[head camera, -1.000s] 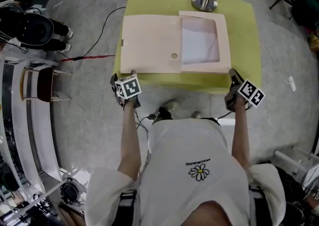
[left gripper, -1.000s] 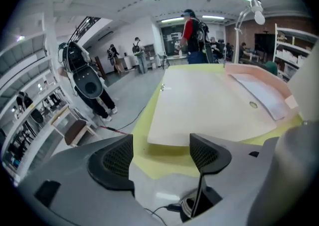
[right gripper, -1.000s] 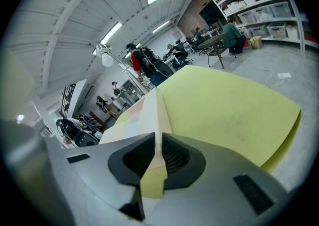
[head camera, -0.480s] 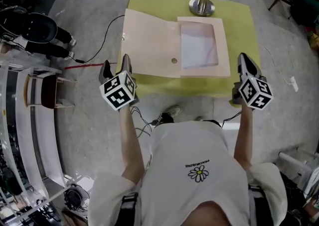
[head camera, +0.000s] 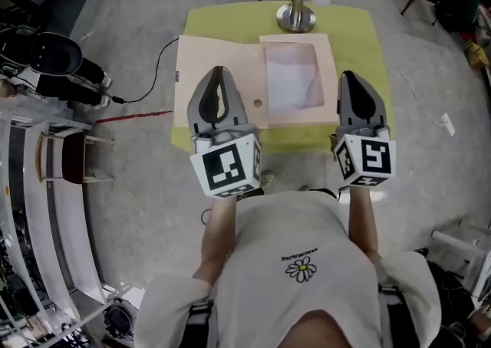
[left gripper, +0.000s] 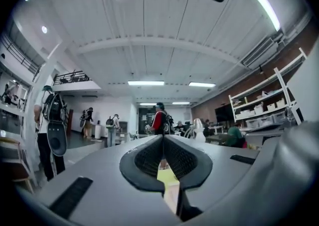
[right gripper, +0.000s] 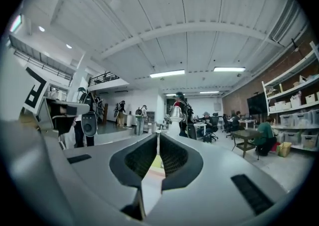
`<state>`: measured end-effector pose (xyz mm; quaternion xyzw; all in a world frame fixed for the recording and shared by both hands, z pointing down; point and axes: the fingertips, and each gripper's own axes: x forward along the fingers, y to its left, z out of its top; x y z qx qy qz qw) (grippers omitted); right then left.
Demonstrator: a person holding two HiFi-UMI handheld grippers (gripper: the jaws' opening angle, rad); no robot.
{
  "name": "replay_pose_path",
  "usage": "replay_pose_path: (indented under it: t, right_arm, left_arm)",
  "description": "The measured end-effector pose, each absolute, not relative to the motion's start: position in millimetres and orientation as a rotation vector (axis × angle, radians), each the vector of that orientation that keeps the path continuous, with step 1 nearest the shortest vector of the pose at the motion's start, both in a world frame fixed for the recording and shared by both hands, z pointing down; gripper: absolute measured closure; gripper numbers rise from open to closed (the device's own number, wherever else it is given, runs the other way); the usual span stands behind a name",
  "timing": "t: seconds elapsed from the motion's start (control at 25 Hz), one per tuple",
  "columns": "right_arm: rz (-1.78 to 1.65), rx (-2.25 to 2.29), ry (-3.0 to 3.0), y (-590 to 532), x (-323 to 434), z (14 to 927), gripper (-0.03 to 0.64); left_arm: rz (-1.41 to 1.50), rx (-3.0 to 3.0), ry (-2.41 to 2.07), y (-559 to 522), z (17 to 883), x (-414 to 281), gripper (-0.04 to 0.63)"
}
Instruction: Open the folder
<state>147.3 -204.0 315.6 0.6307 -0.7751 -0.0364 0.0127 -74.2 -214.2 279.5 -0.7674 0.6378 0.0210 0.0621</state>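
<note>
The pale pink folder lies open on the yellow-green table; a white sheet shows in its right half. Both grippers are raised high, close under the head camera, well above the folder and touching nothing. My left gripper is shut with nothing between its jaws; in the left gripper view it points level into the room. My right gripper is also shut and empty, and the right gripper view shows its pads meeting. A sliver of the folder shows below those pads.
A metal desk lamp stands at the table's far edge. Black equipment and a chair sit on the floor at left, with cables running to the table. Several people and shelving fill the room ahead.
Both grippers rose from the table's front edge up towards the head camera and tipped to level. The left jaws went from wide open to shut. The folder lies as before.
</note>
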Motion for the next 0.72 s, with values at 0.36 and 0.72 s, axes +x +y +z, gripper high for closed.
replay_pose_path:
  t: [0.36,0.72]
  right_arm:
    - [-0.183,1.872,-2.457,-182.9,102.1,321.2,0.602]
    - [-0.254,1.89,-2.431,-176.1,100.4,319.1,0.604]
  left_arm:
    - [0.052,-2.494,1.845,-195.2,312.3,-29.2,0.58]
    - [0.039,-2.51,1.822,-197.1,316.8,-26.0,0.58]
